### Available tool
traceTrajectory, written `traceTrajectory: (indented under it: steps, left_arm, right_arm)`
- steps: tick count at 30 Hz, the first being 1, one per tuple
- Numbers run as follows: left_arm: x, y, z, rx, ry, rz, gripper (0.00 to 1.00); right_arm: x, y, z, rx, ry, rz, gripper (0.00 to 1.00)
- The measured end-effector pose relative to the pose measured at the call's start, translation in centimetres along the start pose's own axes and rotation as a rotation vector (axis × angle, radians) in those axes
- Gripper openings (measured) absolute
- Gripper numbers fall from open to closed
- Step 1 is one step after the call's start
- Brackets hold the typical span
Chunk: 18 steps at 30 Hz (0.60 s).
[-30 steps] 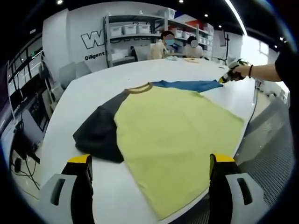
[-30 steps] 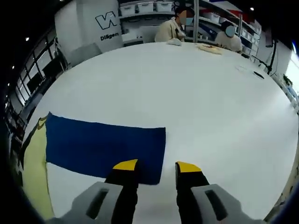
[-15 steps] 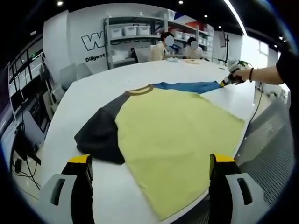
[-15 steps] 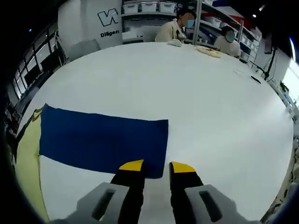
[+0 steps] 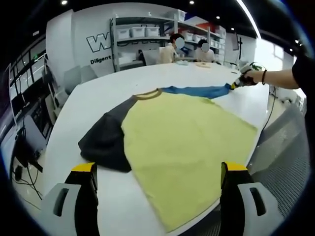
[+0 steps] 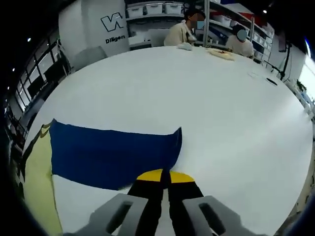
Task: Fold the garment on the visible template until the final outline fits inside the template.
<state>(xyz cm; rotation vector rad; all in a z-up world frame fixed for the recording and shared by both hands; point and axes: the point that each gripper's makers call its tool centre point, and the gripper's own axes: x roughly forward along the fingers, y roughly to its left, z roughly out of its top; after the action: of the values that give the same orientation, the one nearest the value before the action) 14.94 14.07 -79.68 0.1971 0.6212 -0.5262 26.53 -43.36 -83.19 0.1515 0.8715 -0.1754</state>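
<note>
Here, in the right gripper view, the right gripper has its jaws clenched on the near corner of the blue sleeve, whose end edge lifts slightly at that corner, so the grasp appears made for drawing the sleeve inward over the shirt body. The rest of the sleeve lies flat on the white surface, running away toward the yellow body. In the left gripper view, the left gripper hangs low over the near edge with its jaws released and spread wide, grasping nothing; it looks parked as an observer post. Just beyond lies the shirt, spread flat, with a dark sleeve to one side. Farther off, a hand on an outstretched arm holds the right gripper at the blue sleeve's tip. No template outline can be told apart. Two people sit at the far end.
</note>
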Motion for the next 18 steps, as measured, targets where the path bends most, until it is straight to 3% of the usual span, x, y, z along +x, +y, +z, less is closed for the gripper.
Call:
traceTrajectory:
  steps: [7,18]
  left_arm:
    - [0.0,-0.2,0.1,-0.006,-0.001,-0.008,0.99]
    - [-0.4,-0.7,0.7,-0.015,-0.024,-0.021,0.99]
  right_arm:
    - [0.2,1.2,3.7,0.008,-0.025,0.075,0.00]
    - [-1.7,8.2,7.3,-0.092,-0.071,0.210,0.00]
